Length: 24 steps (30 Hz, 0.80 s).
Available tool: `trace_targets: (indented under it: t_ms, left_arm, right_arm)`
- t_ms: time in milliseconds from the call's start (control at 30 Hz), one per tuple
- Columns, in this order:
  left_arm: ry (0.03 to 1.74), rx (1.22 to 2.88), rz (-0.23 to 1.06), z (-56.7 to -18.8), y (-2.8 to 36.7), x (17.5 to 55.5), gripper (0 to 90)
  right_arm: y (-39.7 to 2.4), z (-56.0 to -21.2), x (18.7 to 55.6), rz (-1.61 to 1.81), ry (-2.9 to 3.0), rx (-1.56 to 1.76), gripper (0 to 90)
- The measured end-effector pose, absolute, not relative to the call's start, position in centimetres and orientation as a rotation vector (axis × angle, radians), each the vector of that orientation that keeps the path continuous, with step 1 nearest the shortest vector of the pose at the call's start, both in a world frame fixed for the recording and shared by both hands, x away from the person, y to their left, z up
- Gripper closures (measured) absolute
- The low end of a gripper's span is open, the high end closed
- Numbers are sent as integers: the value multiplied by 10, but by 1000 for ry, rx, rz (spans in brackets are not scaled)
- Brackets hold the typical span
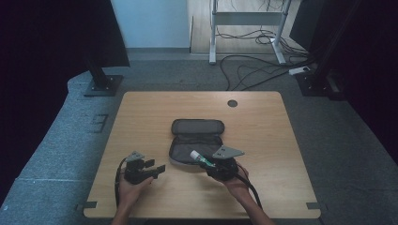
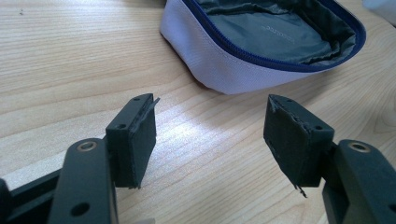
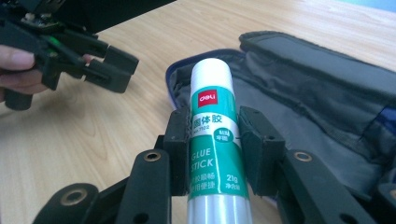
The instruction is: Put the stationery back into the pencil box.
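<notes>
An open grey pencil case [image 1: 196,139] with a blue zip lies at the middle of the wooden table [image 1: 263,126]; its near half [image 2: 261,42] is empty inside. My right gripper [image 1: 212,164] is shut on a green and white glue stick [image 3: 211,135], white cap forward, just above the case's near right edge [image 3: 299,107]. The stick [image 1: 201,158] points left and away in the high view. My left gripper [image 1: 157,168] stands open, low over bare wood left of the case, nothing between its pads [image 2: 140,140].
A dark round grommet [image 1: 232,103] is set in the table's far side. Beyond the table are a desk frame [image 1: 248,28], floor cables [image 1: 263,70] and dark stands [image 1: 101,79]. Bare wood lies on both sides of the case.
</notes>
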<state>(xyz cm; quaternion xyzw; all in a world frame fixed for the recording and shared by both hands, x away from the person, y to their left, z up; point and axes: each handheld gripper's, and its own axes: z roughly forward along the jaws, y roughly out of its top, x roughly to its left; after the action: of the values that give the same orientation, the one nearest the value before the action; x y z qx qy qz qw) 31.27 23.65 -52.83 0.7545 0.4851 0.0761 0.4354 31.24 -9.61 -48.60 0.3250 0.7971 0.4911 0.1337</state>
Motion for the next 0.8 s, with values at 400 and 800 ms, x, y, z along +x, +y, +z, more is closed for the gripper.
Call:
trace_targets:
  t_ms: [400, 800]
  left_arm:
    - [1208, 1882, 183, -529, 237, 313, 348]
    - [1207, 1886, 177, -530, 236, 313, 347]
  right_arm:
    - [-97, -481, 333, 1403, 2302, 967, 648]
    - [-97, -483, 352, 1371, 2297, 999, 648]
